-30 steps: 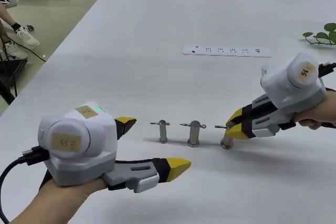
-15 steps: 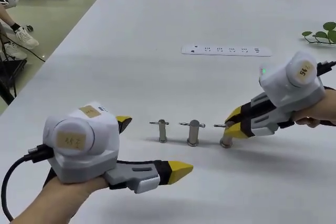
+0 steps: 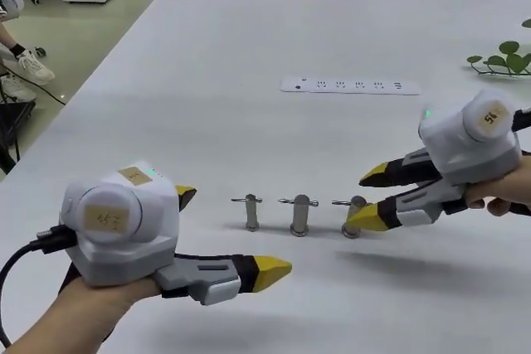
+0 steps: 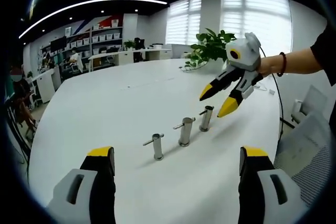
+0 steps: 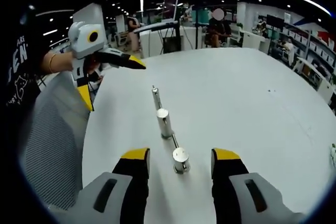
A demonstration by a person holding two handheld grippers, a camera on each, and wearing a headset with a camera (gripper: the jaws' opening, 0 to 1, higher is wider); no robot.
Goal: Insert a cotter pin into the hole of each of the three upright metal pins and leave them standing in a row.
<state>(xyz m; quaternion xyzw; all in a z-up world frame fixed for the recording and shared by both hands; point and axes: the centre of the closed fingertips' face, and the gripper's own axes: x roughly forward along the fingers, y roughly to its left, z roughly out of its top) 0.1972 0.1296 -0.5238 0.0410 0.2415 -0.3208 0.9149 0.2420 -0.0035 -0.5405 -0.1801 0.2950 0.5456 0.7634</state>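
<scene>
Whereas a second ago the right gripper [image 3: 363, 199] pinched the last cotter pin [image 3: 340, 203], its jaws are now spread and backed off, leaving it through the right-hand metal pin [image 3: 357, 205]. All three metal pins stand in a row on the table [image 3: 249, 80], each cottered, so the task looks done. The left gripper [image 3: 234, 232] hovers nearby, jaws apart and empty.

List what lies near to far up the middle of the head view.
Open left gripper with yellow-tipped jaws → row of three upright steel pins → flat white power strip.
</scene>
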